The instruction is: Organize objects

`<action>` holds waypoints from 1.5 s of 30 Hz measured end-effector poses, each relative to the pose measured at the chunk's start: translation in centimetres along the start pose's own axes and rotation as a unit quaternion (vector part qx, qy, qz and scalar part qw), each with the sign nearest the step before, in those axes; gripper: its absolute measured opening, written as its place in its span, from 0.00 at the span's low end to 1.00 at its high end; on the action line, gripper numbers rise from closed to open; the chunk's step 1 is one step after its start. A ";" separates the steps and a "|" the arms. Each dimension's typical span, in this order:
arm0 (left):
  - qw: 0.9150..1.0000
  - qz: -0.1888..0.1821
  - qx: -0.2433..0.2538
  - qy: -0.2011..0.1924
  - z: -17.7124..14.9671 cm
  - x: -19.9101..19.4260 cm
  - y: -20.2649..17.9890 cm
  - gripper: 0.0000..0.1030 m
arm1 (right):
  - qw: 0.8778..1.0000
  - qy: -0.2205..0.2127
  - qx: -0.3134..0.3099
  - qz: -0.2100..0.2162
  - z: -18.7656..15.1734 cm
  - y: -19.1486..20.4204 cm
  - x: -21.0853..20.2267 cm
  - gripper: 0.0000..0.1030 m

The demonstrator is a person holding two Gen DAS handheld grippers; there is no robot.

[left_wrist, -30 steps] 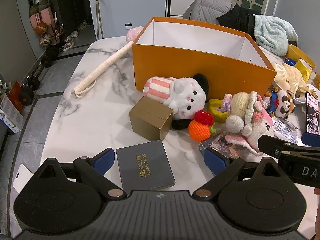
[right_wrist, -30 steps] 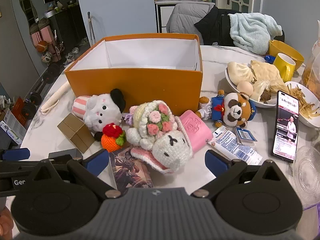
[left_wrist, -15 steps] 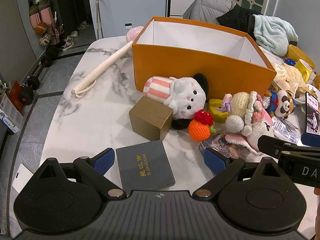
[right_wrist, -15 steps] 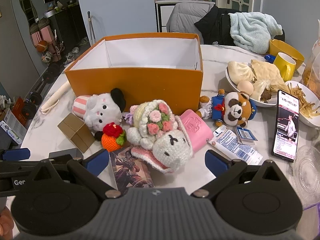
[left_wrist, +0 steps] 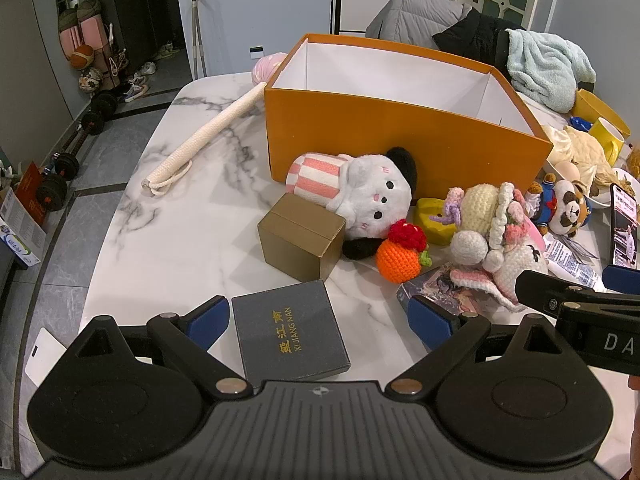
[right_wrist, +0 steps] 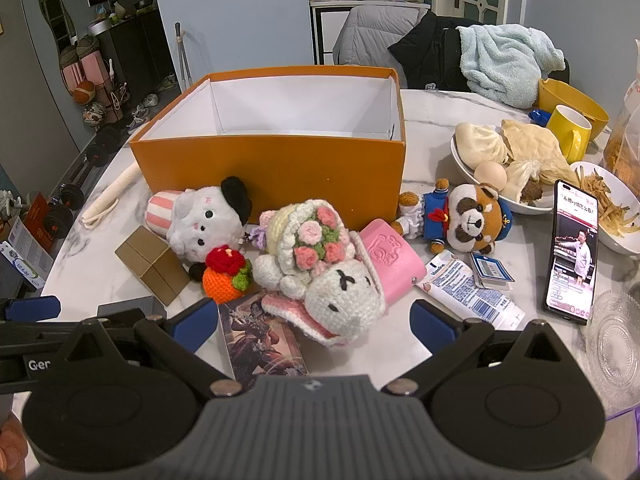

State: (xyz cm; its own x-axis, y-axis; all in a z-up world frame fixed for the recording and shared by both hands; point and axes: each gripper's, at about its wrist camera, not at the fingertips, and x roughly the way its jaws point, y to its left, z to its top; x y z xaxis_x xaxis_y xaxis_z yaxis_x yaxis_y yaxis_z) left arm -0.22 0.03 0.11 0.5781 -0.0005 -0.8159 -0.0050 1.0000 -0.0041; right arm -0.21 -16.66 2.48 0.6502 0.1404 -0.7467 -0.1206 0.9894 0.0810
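Observation:
An open orange box (left_wrist: 400,136) (right_wrist: 272,168) with a white inside stands on the marble table (left_wrist: 180,220). In front of it lie a white plush with a striped body (left_wrist: 360,196) (right_wrist: 200,220), a gold box (left_wrist: 300,236) (right_wrist: 154,264), an orange crochet fruit (left_wrist: 400,260) (right_wrist: 224,276), a crochet bunny with flowers (left_wrist: 492,240) (right_wrist: 320,264), a red-panda plush (right_wrist: 460,216) and a card box (right_wrist: 260,340). My left gripper (left_wrist: 320,320) is open, with a dark grey box (left_wrist: 290,328) between its fingers. My right gripper (right_wrist: 312,320) is open and empty, just short of the bunny.
A cream rope (left_wrist: 208,136) lies at the table's left. At the right are a phone (right_wrist: 572,252), a tube (right_wrist: 468,288), bowls of food (right_wrist: 504,160), a yellow mug (right_wrist: 568,132) and a glass dish (right_wrist: 616,344). The table edge and floor lie to the left.

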 end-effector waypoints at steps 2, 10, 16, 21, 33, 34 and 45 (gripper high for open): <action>1.000 0.000 0.000 0.000 0.0 0.0 0.0 1.00 | 1.000 0.000 0.000 0.000 0.0 0.0 0.0 0.99; 1.000 0.000 0.000 0.000 0.0 0.0 0.0 1.00 | 1.000 0.002 0.000 0.001 0.0 -0.1 0.0 0.99; 1.000 0.000 0.000 0.000 0.0 0.0 0.0 1.00 | 1.000 0.003 0.000 0.002 0.0 -0.1 0.1 0.99; 1.000 0.000 0.000 0.000 0.0 0.0 0.0 1.00 | 1.000 0.003 0.000 0.002 -0.1 0.0 0.1 0.99; 1.000 -0.005 -0.005 0.006 0.2 0.6 0.4 1.00 | 1.000 0.006 -0.006 0.005 0.2 -0.1 0.9 0.99; 1.000 -0.005 -0.005 0.006 0.1 0.8 0.5 1.00 | 1.000 0.006 -0.005 0.003 0.3 -0.2 1.1 0.99; 0.999 0.003 0.000 0.032 0.0 3.6 0.7 1.00 | 0.986 -0.067 -0.097 0.115 2.3 -1.2 3.4 0.99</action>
State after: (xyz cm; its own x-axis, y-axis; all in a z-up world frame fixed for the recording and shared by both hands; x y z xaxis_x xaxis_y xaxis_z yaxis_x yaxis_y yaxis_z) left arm 1.88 0.71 -2.79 0.5252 0.0049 -0.8510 -0.0076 1.0000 0.0011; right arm 3.82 -17.28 1.38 0.6808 0.3771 -0.6279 -0.4096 0.9067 0.1003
